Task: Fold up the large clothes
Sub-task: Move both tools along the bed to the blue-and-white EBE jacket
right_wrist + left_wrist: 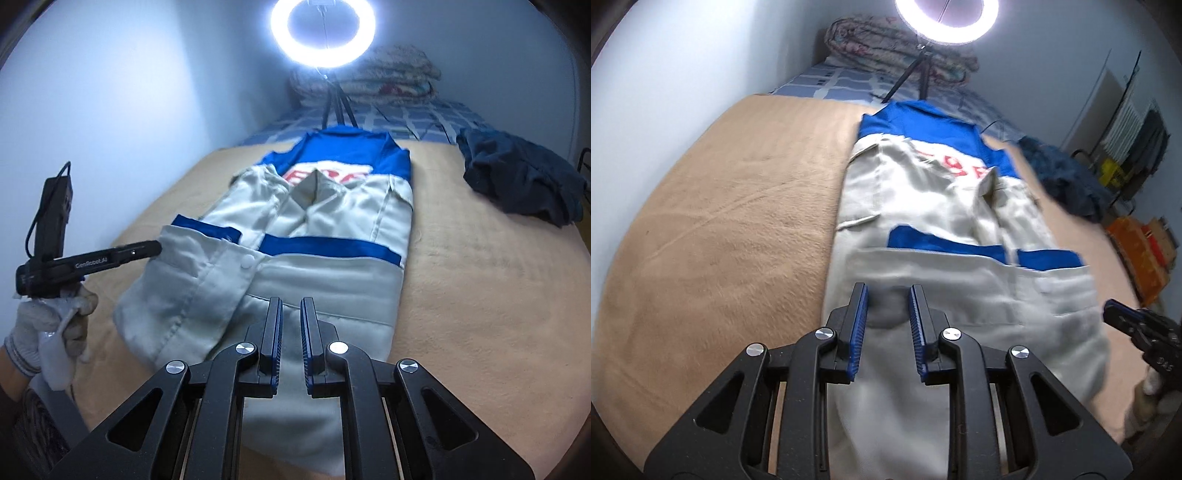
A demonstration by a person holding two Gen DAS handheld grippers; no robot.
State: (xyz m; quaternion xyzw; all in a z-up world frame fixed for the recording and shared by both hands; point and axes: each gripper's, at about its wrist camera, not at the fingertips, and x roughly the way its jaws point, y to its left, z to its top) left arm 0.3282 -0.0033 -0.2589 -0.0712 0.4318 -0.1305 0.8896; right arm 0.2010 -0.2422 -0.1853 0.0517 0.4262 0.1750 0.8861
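Grey-and-blue jacket (295, 236) lies flat on the tan blanket (480, 277), long axis from 6 to 12 o'clock, collar at 12. My right gripper (291, 314) and left gripper (888, 299) hover over its hem, fingers spread. Ring light (323, 33) stands at 12, dark cloth (517, 181) at 2.

A glowing white ring light (323, 35) stands on a black tripod (338, 105) at the far end of the tan fleece blanket (480, 295). Behind the tripod lies a blue checked bedsheet (424, 118), with a rolled floral quilt (391, 81) on it. A crumpled dark blue garment (517, 181) rests on the blanket's far right part.
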